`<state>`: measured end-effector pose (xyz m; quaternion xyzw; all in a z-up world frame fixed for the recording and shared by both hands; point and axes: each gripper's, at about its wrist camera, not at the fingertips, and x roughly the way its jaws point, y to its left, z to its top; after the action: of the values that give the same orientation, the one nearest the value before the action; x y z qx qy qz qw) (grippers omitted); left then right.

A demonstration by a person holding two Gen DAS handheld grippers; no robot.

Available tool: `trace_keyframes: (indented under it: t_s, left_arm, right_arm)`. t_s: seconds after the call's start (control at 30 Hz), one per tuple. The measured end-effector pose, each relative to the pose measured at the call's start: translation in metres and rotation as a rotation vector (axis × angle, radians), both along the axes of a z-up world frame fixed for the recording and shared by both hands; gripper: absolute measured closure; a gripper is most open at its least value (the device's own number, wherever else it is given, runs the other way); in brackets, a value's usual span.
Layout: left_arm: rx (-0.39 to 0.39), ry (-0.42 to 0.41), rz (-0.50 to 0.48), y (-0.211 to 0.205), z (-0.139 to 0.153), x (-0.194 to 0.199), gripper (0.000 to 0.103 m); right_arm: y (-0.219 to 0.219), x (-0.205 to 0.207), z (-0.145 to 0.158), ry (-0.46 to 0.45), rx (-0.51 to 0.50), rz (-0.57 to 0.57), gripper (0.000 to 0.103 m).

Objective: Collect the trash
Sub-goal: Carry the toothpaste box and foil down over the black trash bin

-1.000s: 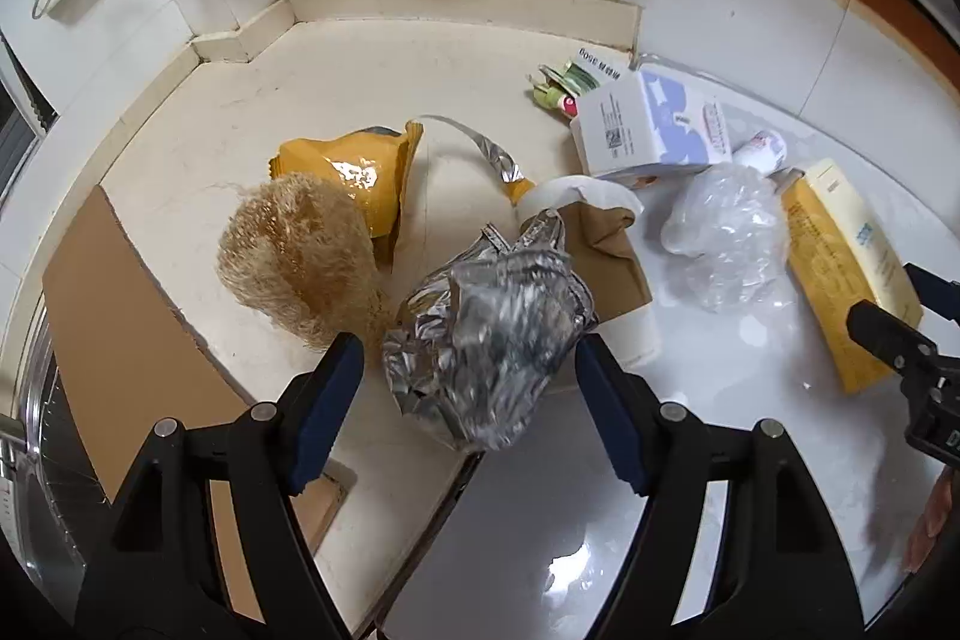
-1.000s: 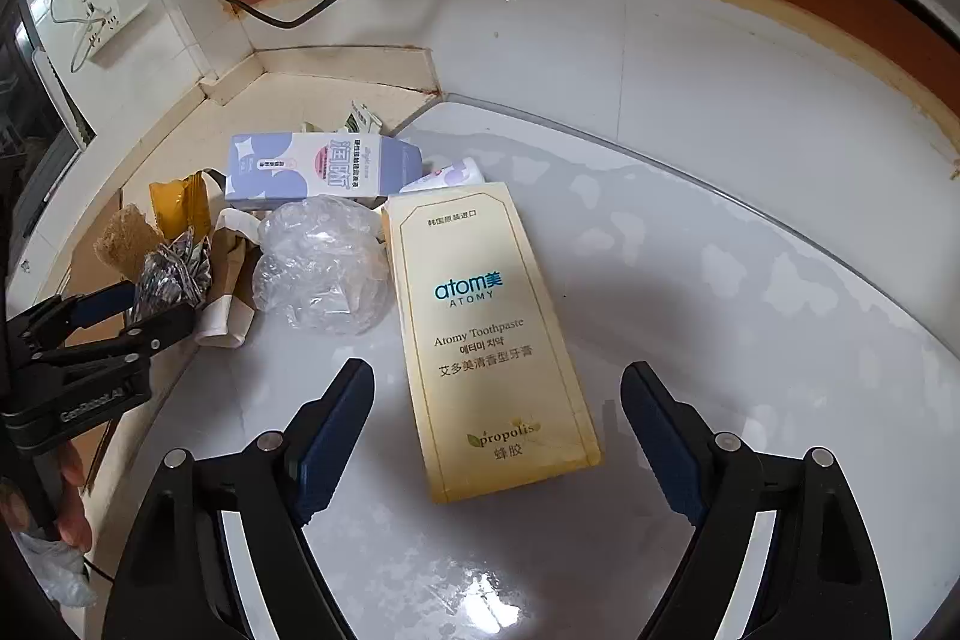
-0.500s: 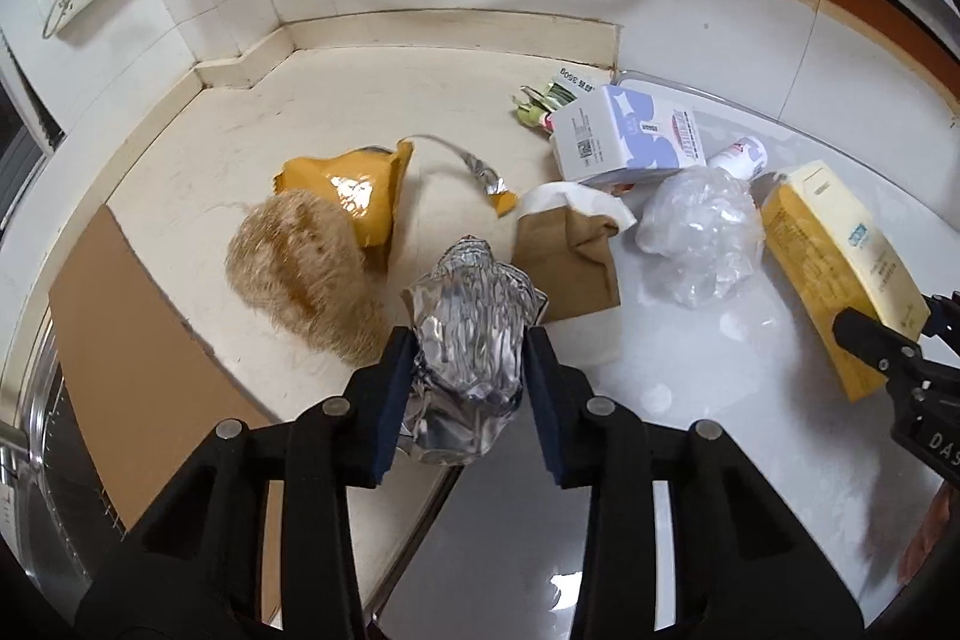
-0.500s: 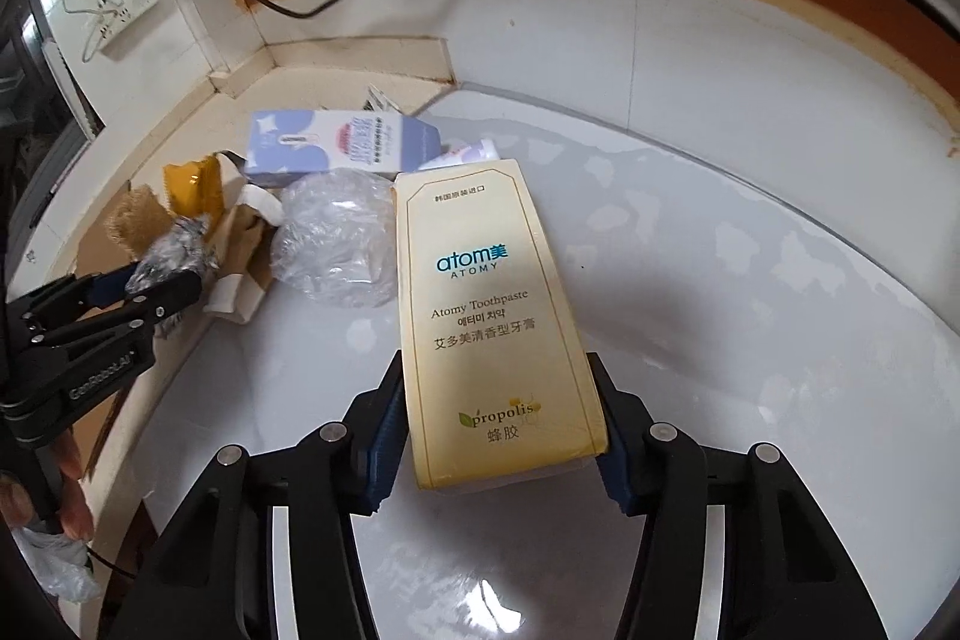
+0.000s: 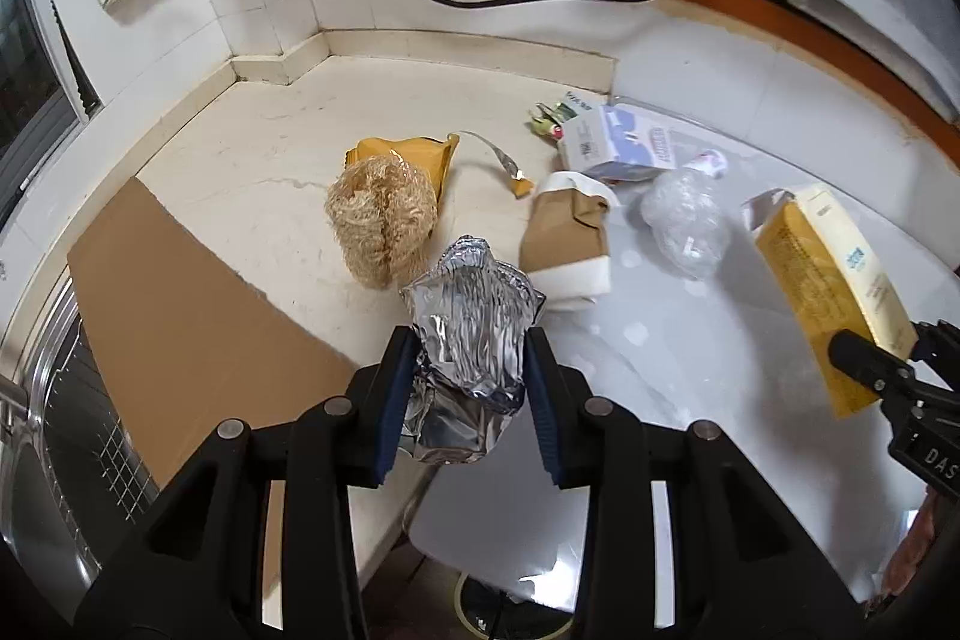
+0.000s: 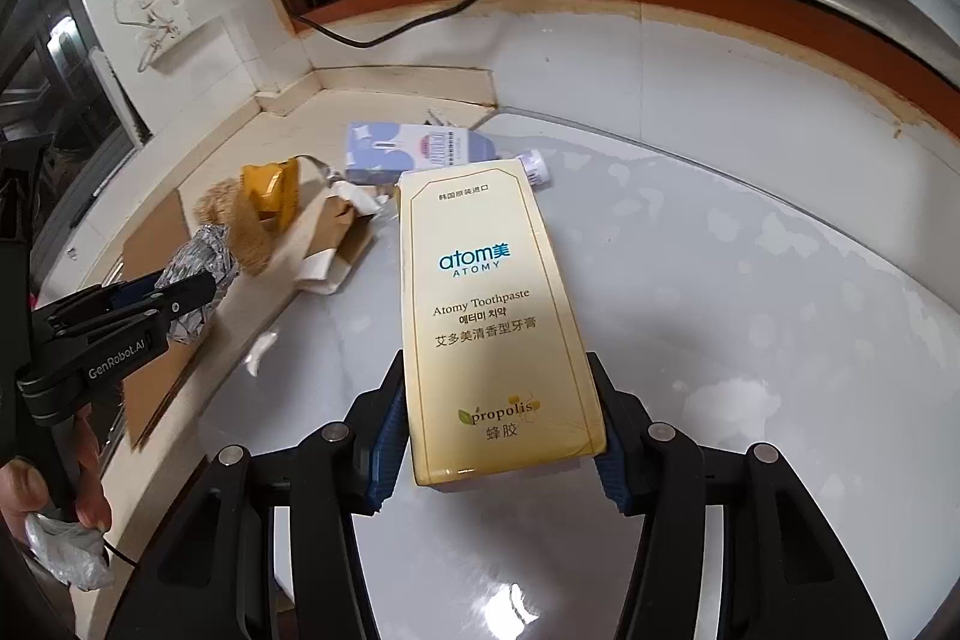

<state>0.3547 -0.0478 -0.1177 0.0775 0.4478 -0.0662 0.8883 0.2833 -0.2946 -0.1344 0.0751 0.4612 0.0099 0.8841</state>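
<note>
While the left gripper (image 5: 471, 388) clamps its blue pads on a crumpled foil wrapper (image 5: 474, 334), the wrapper hangs clear above the edge of the beige counter (image 5: 240, 160). At far left on that counter lies a flat brown cardboard sheet (image 5: 180, 316), and beside it a tan fibrous scrubber (image 5: 381, 226) rests against a yellow pouch (image 5: 420, 157). Further right a brown paper bag (image 5: 567, 232) lies where the counter meets the white glossy surface (image 5: 690, 370), with a blue-and-white carton (image 5: 618, 148) behind it and a clear crumpled plastic bag (image 5: 684, 220) next to it. At far right the right gripper (image 6: 495, 424) holds a yellow toothpaste box (image 6: 495, 316) by its near end, pads pressed on both long sides, the box raised off the white surface.
</note>
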Motion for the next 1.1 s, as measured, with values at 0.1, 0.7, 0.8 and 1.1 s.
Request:
trace_keyframes:
  t_s: [0.1,0.7,0.8,1.1]
  left_arm:
    - [-0.008,-0.008,-0.013,0.001,0.009,-0.017,0.07]
    - [-0.101,-0.007,-0.068,0.017,0.044,-0.113,0.07]
    - [-0.129,-0.007,-0.075,0.021,0.05,-0.129,0.07]
    - [-0.202,-0.012,-0.097,0.03,0.06,-0.18,0.07]
  right_arm:
    - [0.002,-0.01,0.006,-0.005,0.005,0.004,0.05]
    - [0.019,-0.079,0.038,-0.025,0.079,0.046,0.05]
    - [0.023,-0.089,0.043,-0.029,0.092,0.057,0.05]
    - [0.039,-0.131,0.053,-0.03,0.166,0.115,0.05]
